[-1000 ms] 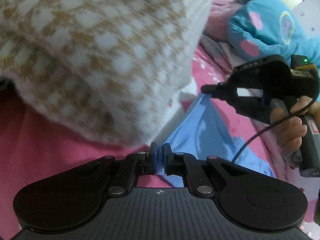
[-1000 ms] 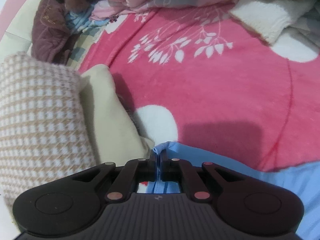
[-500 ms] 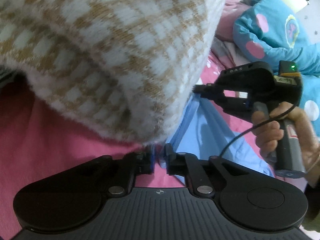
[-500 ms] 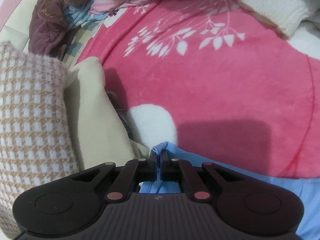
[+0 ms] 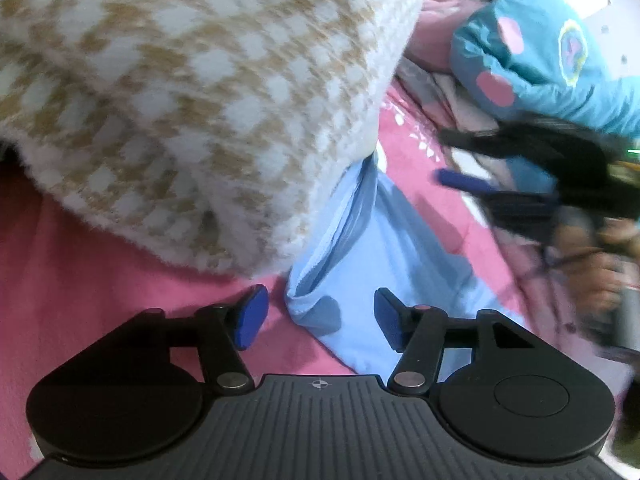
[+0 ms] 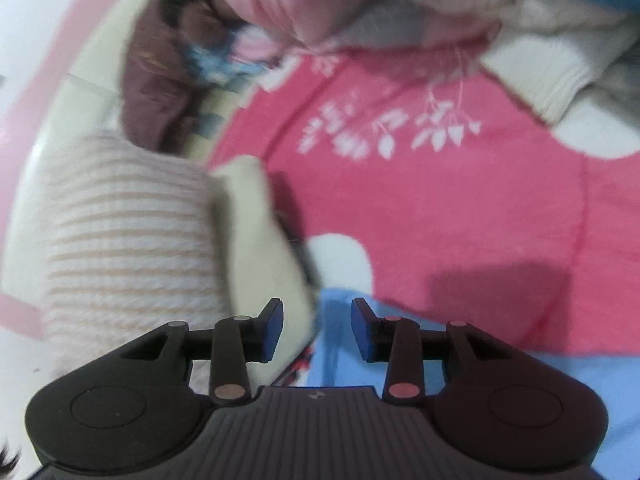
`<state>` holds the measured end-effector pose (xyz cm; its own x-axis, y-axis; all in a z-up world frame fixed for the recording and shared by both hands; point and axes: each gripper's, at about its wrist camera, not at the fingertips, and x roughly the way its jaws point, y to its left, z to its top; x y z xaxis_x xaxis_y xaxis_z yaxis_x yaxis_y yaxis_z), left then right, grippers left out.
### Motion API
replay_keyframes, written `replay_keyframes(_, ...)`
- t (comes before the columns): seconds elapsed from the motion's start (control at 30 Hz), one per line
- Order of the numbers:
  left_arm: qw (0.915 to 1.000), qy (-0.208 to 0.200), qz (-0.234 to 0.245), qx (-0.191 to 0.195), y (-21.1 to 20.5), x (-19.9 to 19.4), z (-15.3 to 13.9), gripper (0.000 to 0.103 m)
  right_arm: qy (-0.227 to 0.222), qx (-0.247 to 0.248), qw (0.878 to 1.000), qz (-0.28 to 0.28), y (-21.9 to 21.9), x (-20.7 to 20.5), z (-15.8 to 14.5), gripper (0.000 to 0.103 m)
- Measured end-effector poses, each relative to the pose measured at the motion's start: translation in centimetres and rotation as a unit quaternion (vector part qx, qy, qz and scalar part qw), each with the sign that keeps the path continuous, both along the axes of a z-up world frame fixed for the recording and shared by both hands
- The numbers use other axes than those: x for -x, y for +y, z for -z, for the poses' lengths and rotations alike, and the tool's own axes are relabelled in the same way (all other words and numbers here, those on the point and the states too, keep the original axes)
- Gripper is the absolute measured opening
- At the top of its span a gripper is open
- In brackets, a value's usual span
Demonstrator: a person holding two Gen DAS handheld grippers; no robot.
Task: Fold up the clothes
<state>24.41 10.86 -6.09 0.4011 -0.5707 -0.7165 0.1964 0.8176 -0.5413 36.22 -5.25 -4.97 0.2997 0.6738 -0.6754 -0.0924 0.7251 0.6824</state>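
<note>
Release step of a fold. The light-blue garment (image 5: 384,248) lies on the pink floral blanket (image 6: 460,208), its far edge tucked against the tan-and-white houndstooth knit (image 5: 192,92). The left gripper (image 5: 320,316) hovers over the garment's near folded corner; its jaws are opening, the blue pads stand clear on either side of the cloth, and nothing is clamped. The right gripper (image 6: 316,330) is likewise opening above the same blue fabric, pads apart and pressing on nothing; a cream garment (image 6: 260,248) lies just to its left. Judged from this layout, the fold has just been laid down, and the next move calls for backing both grippers away without dragging the cloth, then finding fresh edges to grip for another fold. Limits of view: the right-wrist picture is motion-blurred, so the knit's pattern smears into stripes; the garment's full outline is cut off by both gripper bodies, and its type cannot be told. The person's hand (image 5: 600,280) is blurred.
</note>
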Motion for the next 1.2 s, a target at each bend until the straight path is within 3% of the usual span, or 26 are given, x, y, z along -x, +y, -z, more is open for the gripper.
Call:
replay_keyframes(0.1, 0.9994, -0.017, 0.003, -0.028, -0.6, -0.1, 0.0, 0.027, -0.004, -0.005, 1.000, -0.021, -1.9, 3.6, -2.2, 0.038)
replay_keyframes(0.13, 0.9991, -0.021, 0.003, -0.036, -0.7, -0.2, 0.1, 0.011, 0.000, 0.000, 0.999, -0.032, -2.3, 5.2, -2.5, 0.036)
replay_keyframes(0.17, 0.9989, -0.023, 0.001, -0.041, -0.7, -0.3, 0.1, 0.005, 0.005, 0.006, 0.999, -0.043, -2.6, 6.7, -2.7, 0.033)
replay_keyframes(0.23, 0.9990, -0.024, -0.008, -0.038, -0.3, -0.5, 0.2, 0.003, 0.017, 0.037, 0.997, -0.068, -2.3, 10.2, -2.4, 0.029)
replay_keyframes(0.27, 0.9990, -0.024, -0.012, -0.036, -0.1, -0.6, 0.2, 0.003, 0.025, 0.054, 0.995, -0.079, -2.0, 11.9, -2.1, 0.019)
replay_keyframes(0.37, 0.9988, -0.026, -0.015, -0.038, 0.2, -0.6, 0.3, 0.002, 0.029, 0.089, 0.988, -0.123, -0.2, 15.3, -0.5, 0.008)
replay_keyframes(0.47, 0.9977, -0.040, -0.009, -0.054, -0.4, -0.4, 0.3, 0.002, -0.006, 0.143, 0.972, -0.188, 2.9, 17.9, 1.0, 0.007)
replay_keyframes(0.6, 0.9958, -0.051, -0.015, -0.074, -0.9, -0.4, 0.4, 0.003, -0.049, 0.182, 0.955, -0.231, 6.2, 19.2, 3.9, 0.007)
replay_keyframes(0.77, 0.9890, -0.082, -0.002, -0.123, -1.8, 0.6, -0.1, 0.004, -0.096, 0.134, 0.952, -0.258, 5.6, 19.8, 1.9, 0.008)
replay_keyframes(0.9, 0.9847, -0.081, 0.007, -0.154, -2.1, 0.9, -0.8, 0.008, -0.115, 0.151, 0.958, -0.214, 0.8, 17.6, -0.8, 0.011)
replay_keyframes(1.03, 0.9824, -0.070, 0.003, -0.174, -1.7, 1.6, -1.5, 0.011, -0.098, 0.205, 0.969, -0.100, -6.2, 13.3, -1.9, 0.015)
replay_keyframes(1.13, 0.9817, -0.069, 0.001, -0.177, -1.4, 2.6, -2.2, 0.013, -0.060, 0.256, 0.964, 0.023, -12.1, 11.0, -2.2, 0.020)
replay_keyframes(1.2, 0.9829, -0.068, 0.005, -0.171, -1.5, 3.1, -2.6, 0.013, -0.025, 0.257, 0.961, 0.100, -16.1, 10.5, -1.8, 0.024)
